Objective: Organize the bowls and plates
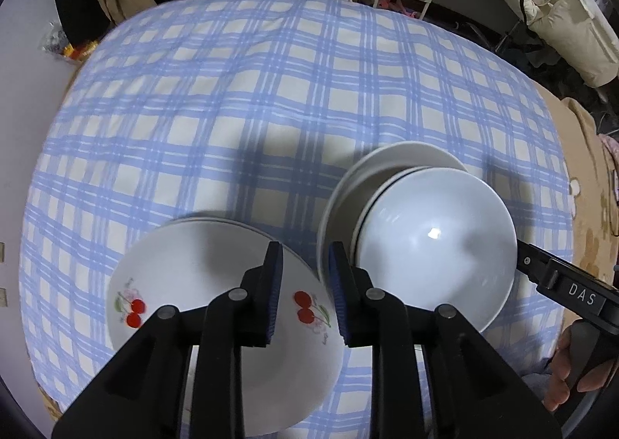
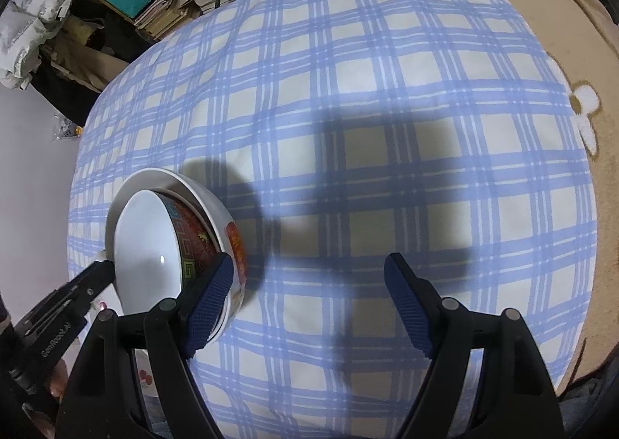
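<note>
Two stacks sit close together on the blue checked cloth (image 1: 271, 98) that covers the surface, which looks like a soft bed rather than a counter. The cherry-patterned plates (image 1: 216, 307) lie one on another at the near left, and just to their right the plain white bowl (image 1: 433, 241) nests inside larger dishes (image 1: 387, 158); this grouping by kind suggests the sorting is well along. The left claw (image 1: 303, 294) hangs steeply over the right edge of the cherry plates, its blue pads (image 1: 275, 296) standing a narrow gap apart with the plate rim showing between them but nothing visibly pressed, so it seems to hold nothing. From the right wrist view the right claw (image 2: 309, 303) is spread wide over bare cloth and is empty, parked just beside the bowl stack (image 2: 174, 245), probably clear of it after setting a bowl in or before reaching for the next piece. There the nested bowl shows a red and green patterned outside. Much is hard to read: the claw bodies cover the near part of both stacks, how many plates lie under the top one cannot be counted, and the person appears only as fingers (image 1: 565, 373) at the frame edge. The fisheye bends the cloth, so spacing is uncertain.
</note>
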`<act>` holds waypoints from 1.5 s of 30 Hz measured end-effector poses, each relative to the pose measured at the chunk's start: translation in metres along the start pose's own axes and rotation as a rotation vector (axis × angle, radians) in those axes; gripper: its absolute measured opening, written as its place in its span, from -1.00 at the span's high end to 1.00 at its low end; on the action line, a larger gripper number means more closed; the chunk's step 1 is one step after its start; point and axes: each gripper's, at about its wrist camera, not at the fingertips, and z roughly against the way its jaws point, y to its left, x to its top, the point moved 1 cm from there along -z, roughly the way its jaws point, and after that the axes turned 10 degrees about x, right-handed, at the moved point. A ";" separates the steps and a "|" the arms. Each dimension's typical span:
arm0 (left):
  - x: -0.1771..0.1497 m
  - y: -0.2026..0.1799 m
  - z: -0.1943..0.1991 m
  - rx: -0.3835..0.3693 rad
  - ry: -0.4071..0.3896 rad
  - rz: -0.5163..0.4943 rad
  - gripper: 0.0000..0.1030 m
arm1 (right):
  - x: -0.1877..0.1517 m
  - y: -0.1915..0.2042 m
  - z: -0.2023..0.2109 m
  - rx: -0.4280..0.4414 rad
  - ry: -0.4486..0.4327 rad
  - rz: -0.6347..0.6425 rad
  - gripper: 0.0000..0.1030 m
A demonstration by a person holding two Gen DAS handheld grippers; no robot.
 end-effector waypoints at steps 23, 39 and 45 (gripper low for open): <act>0.003 -0.003 -0.013 0.002 0.034 -0.003 0.54 | 0.003 0.003 -0.001 0.017 -0.026 0.018 -0.64; 0.008 -0.001 -0.015 -0.007 0.047 0.002 0.52 | 0.003 0.017 -0.007 0.038 -0.006 0.098 -0.24; 0.008 -0.003 -0.016 0.003 0.035 -0.011 0.53 | 0.003 0.017 -0.008 0.046 -0.002 0.088 -0.20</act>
